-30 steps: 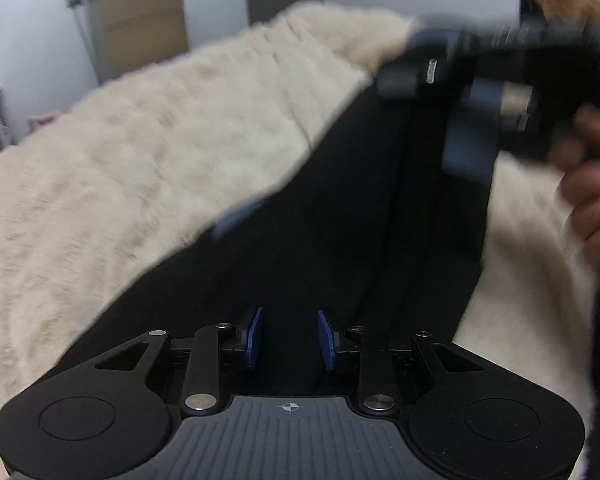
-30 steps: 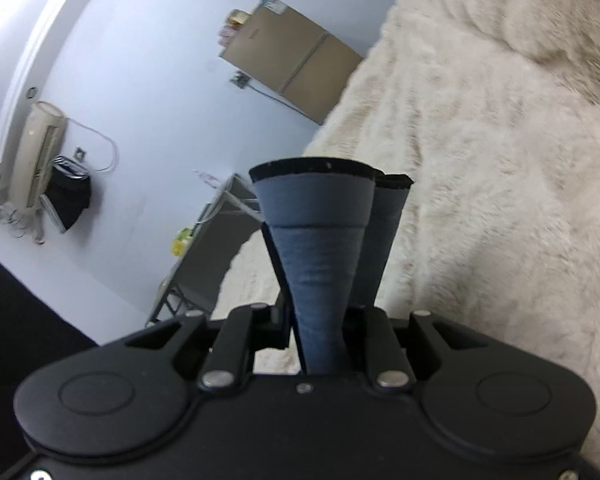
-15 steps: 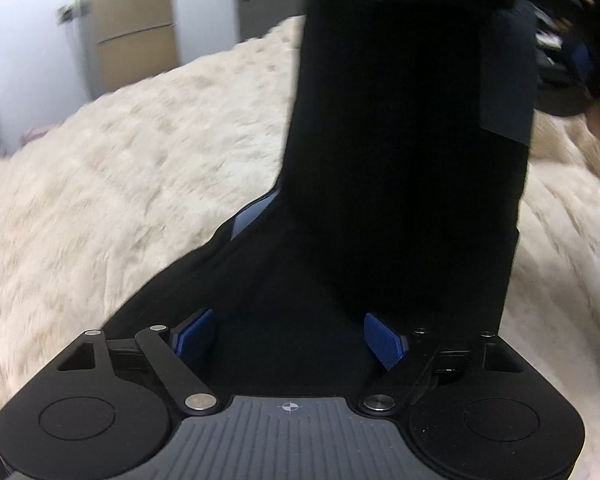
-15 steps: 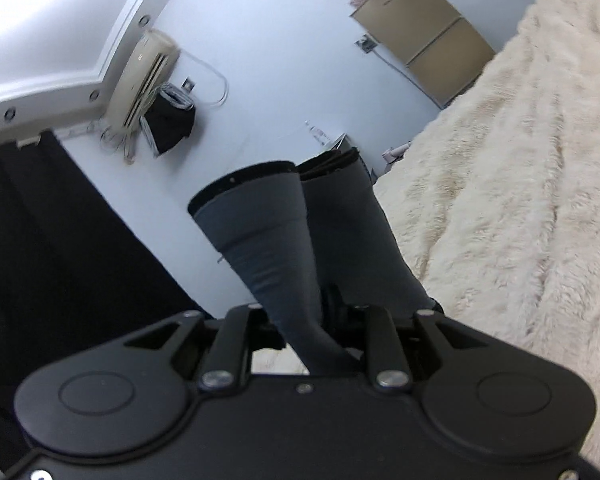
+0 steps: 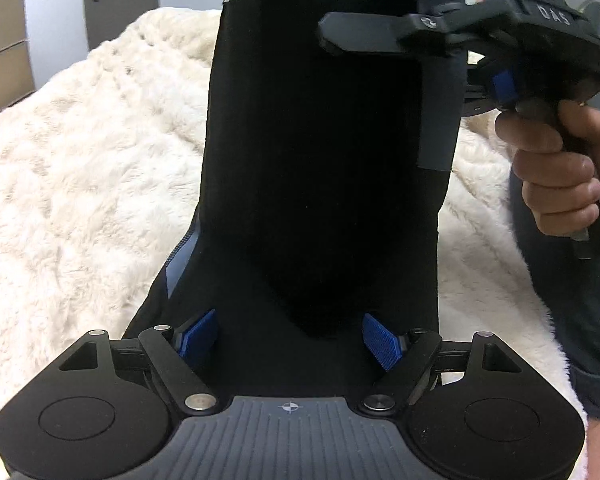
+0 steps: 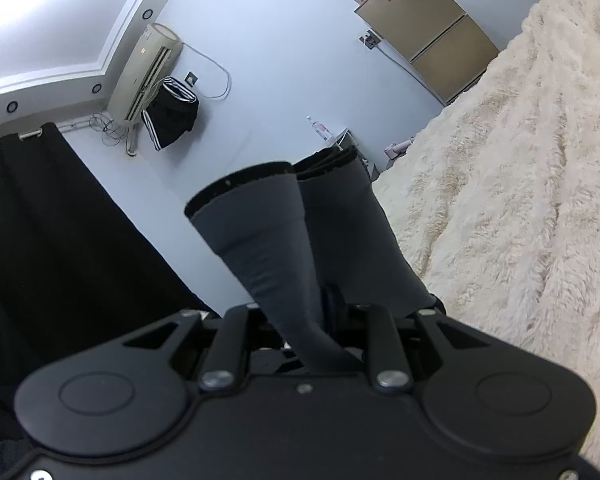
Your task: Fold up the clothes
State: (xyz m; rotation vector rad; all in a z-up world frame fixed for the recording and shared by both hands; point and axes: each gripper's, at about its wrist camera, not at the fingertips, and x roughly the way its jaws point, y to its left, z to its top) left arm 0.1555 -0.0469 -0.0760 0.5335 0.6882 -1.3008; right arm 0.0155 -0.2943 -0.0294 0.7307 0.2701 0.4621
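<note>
In the left wrist view, the left gripper (image 5: 290,334) has its jaws spread wide, with the black garment (image 5: 324,152) filling the centre of the frame above the cream blanket (image 5: 88,168). At upper right, the right gripper (image 5: 432,36) pinches it. In the right wrist view, the right gripper's (image 6: 326,312) jaws clamp the garment's grey cuffs (image 6: 260,216) at centre frame.

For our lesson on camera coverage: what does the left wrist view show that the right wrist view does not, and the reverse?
Only the left wrist view shows the open left gripper, the person's hand holding the right gripper, and a grey door. Only the right wrist view shows the air conditioner, black curtain and ceiling. Both show the dark garment and the cream fluffy blanket.
</note>
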